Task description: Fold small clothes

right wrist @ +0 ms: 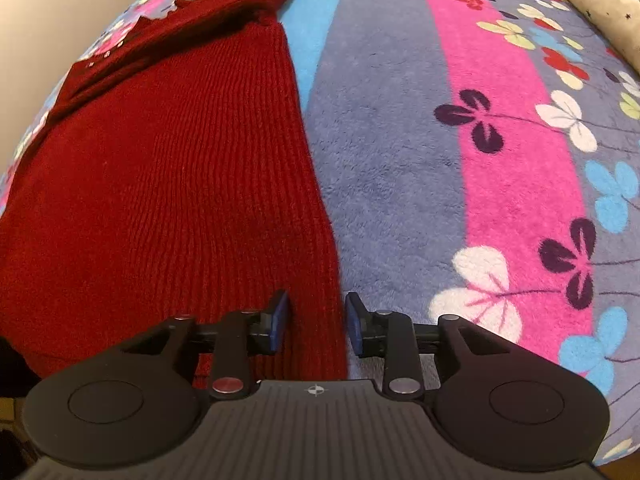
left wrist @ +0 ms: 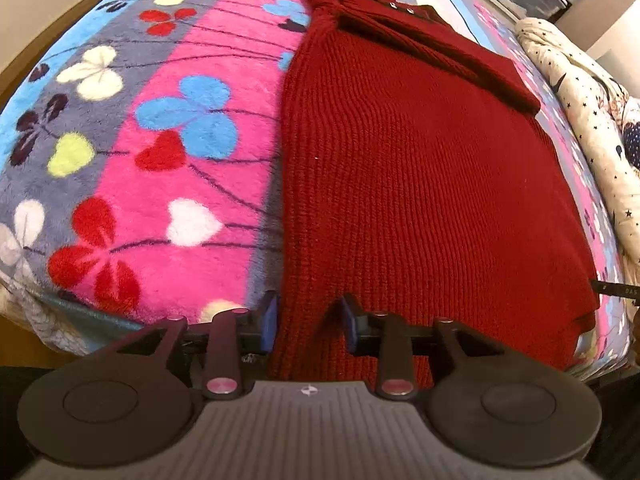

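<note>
Left wrist view: the left tool (left wrist: pixel 309 322) stood at the near left corner of the dark red rib-knit sweater (left wrist: pixel 420 168), its blue pads (left wrist: pixel 271 320) apart with the hem fabric running between them; the cloth seemed slack there, not pinched.
Right wrist view: the right tool (right wrist: pixel 316 320) straddled the sweater's near right edge, pads parted, one over the knit and the other over the fleece beside it.
Garment: the sweater lay flat and lengthwise on the bed, on the striped fleece blanket with a clover print (left wrist: pixel 160 128), collar end far from the tools, a sleeve folded across the upper body.
Hem: the near edge hung a little over the bed's front edge, though the tool bodies hid most of it, so I could not tell how far.
Bedside: a cream star-print quilt (left wrist: pixel 580 92) lay bunched along the far side, well apart from the sweater.
Step in hand: judged as sitting between side folds and the bottom-to-top fold.
Doing it well: take both hem corners at matching depth, catch all layers, lift evenly, carry the hem toward the collar, and keep the side edges parallel so the tucked sleeve does not slide out.
Risk: knit stretches; an uneven pull would skew the fold.
</note>
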`<action>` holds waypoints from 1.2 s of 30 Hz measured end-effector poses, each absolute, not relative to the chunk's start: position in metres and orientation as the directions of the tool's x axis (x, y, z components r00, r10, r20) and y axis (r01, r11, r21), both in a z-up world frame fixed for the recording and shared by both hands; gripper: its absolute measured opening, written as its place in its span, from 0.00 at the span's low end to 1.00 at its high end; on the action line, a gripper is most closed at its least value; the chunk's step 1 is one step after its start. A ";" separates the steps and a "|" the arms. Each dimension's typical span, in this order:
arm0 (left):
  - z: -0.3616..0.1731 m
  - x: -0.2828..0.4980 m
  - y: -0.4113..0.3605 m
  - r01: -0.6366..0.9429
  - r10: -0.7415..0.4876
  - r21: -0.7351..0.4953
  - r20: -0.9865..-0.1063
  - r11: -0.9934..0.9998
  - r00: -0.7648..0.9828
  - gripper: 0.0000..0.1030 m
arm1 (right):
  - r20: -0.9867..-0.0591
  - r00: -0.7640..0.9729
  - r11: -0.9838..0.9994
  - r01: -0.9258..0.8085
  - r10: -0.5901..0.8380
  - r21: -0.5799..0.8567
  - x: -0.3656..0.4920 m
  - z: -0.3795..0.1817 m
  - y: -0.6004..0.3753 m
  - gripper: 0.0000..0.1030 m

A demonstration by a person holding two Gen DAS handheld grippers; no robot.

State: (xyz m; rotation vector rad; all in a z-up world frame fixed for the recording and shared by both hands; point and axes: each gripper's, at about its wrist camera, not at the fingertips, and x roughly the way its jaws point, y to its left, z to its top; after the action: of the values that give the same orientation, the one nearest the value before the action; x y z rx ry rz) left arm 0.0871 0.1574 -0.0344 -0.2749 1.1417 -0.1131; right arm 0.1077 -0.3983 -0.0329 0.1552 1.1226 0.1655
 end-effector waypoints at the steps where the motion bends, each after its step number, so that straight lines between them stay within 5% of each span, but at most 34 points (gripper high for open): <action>1: -0.034 0.087 0.156 -0.043 -0.228 -0.270 -0.881 0.962 0.415 0.34 | -0.880 0.424 0.977 -0.065 0.213 0.205 0.108 -0.033 -0.397 0.33; 4: -0.033 0.085 0.153 -0.025 -0.213 -0.246 -0.882 0.969 0.421 0.16 | -0.876 0.430 0.976 -0.095 0.219 0.197 0.107 -0.032 -0.395 0.15; 6: -0.028 0.081 0.154 -0.024 -0.215 -0.250 -0.873 0.968 0.438 0.13 | -0.864 0.448 0.973 -0.105 0.229 0.204 0.103 -0.027 -0.395 0.11; 24: -0.032 0.080 0.150 -0.024 -0.204 -0.233 -0.893 0.972 0.401 0.16 | -0.881 0.422 0.976 -0.133 0.214 0.173 0.099 -0.031 -0.390 0.24; 26: -0.031 0.078 0.149 -0.018 -0.197 -0.223 -0.892 0.975 0.407 0.14 | -0.878 0.427 0.974 -0.151 0.216 0.167 0.098 -0.029 -0.387 0.12; 32: -0.023 0.075 0.145 0.017 -0.205 -0.221 -0.870 0.975 0.448 0.11 | -0.810 0.492 0.947 -0.124 0.318 0.297 0.096 -0.013 -0.403 0.11; 36: -0.028 0.078 0.146 -0.003 -0.200 -0.222 -0.885 0.975 0.421 0.13 | -0.850 0.448 0.961 -0.134 0.277 0.242 0.098 -0.023 -0.396 0.12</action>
State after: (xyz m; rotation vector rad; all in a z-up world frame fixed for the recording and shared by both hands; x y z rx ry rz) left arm 0.0778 0.1464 -0.0275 -0.2011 1.1314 -0.1247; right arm 0.0985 -0.3964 -0.0226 0.1475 1.0779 0.2550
